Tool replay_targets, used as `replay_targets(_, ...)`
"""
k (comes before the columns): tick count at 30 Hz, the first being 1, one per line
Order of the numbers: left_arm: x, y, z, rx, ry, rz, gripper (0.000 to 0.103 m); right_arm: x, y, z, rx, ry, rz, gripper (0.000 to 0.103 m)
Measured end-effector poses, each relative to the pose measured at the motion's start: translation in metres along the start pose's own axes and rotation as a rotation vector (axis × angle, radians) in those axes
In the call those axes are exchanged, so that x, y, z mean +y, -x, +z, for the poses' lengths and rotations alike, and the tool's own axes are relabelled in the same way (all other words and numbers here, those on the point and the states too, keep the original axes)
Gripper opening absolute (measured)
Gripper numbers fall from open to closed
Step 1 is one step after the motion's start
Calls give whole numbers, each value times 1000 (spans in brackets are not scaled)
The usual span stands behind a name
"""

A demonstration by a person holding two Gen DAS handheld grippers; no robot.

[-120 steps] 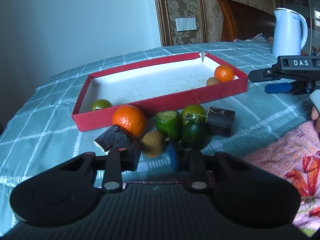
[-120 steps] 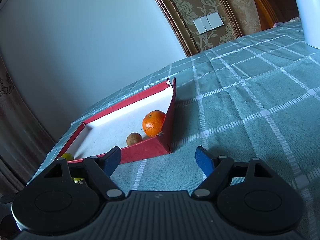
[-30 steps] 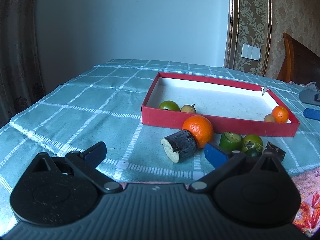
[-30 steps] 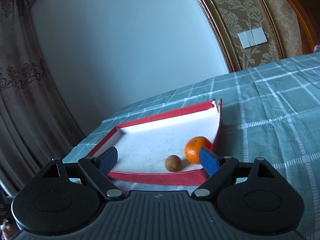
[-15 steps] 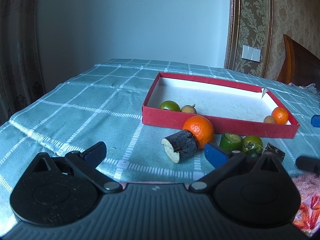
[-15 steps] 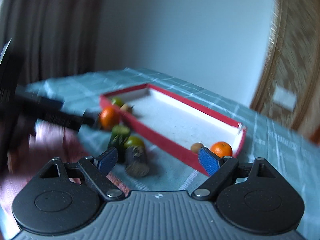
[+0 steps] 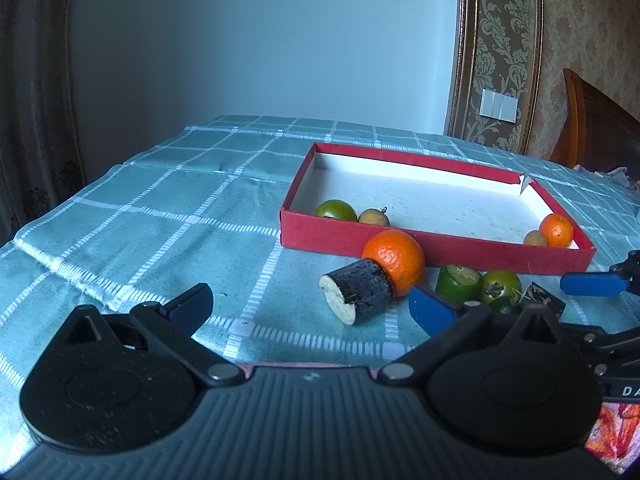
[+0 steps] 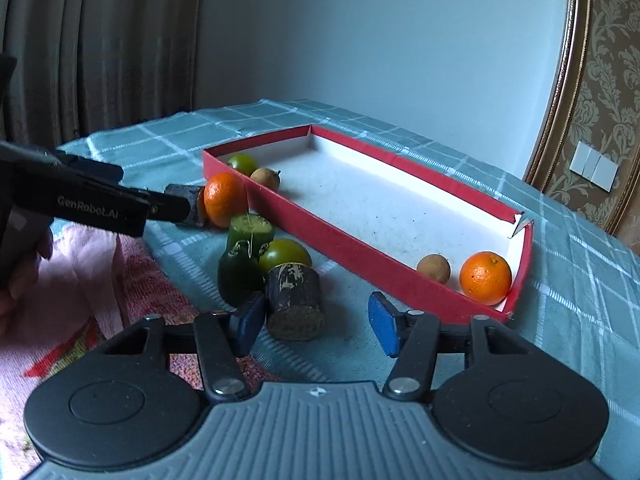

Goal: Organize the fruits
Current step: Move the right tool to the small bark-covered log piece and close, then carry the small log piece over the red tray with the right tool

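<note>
A red box (image 7: 436,249) holds a green fruit (image 7: 336,210), two longans and a small orange (image 8: 485,278). In front of it lie a big orange (image 7: 394,262), a dark cane stub (image 7: 356,292), green fruits (image 8: 285,254) and a second dark stub (image 8: 295,305). My right gripper (image 8: 316,326) is low over the cloth with its jaws closing. The second stub sits between them, close to the left finger (image 8: 250,320), and the right finger stands apart from it. My left gripper (image 7: 312,308) is open and holds nothing, just short of the first stub.
A checked teal cloth (image 7: 160,220) covers the table. A pink flowered towel (image 8: 80,288) lies at the near edge. A hand (image 8: 20,276) holds the left gripper's black body. Curtains hang at the far left, and a wall switch (image 8: 592,166) is at the right.
My right gripper swung from the box's right end to the fruit group in front of it, rolled level, and its jaws narrowed around the dark stub. The left gripper stayed still.
</note>
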State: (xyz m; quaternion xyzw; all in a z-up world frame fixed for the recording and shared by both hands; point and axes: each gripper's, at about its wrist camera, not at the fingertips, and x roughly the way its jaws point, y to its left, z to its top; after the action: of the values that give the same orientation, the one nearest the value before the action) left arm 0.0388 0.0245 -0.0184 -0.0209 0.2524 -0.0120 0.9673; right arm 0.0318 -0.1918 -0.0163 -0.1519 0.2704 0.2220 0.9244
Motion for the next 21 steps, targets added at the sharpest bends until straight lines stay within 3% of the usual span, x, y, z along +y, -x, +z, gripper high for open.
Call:
replay_targets(2,0,0,0,2,0,-2,103,1,-4,-1,4,1,13,55)
replay_targets(7,0,-2,1,8,4,-3,103,2,-9,-4,-1,-7,40,32)
replay_targets(21,2,-4,1,14,9,7,103,-11,18,-4,-94,-141,5,32)
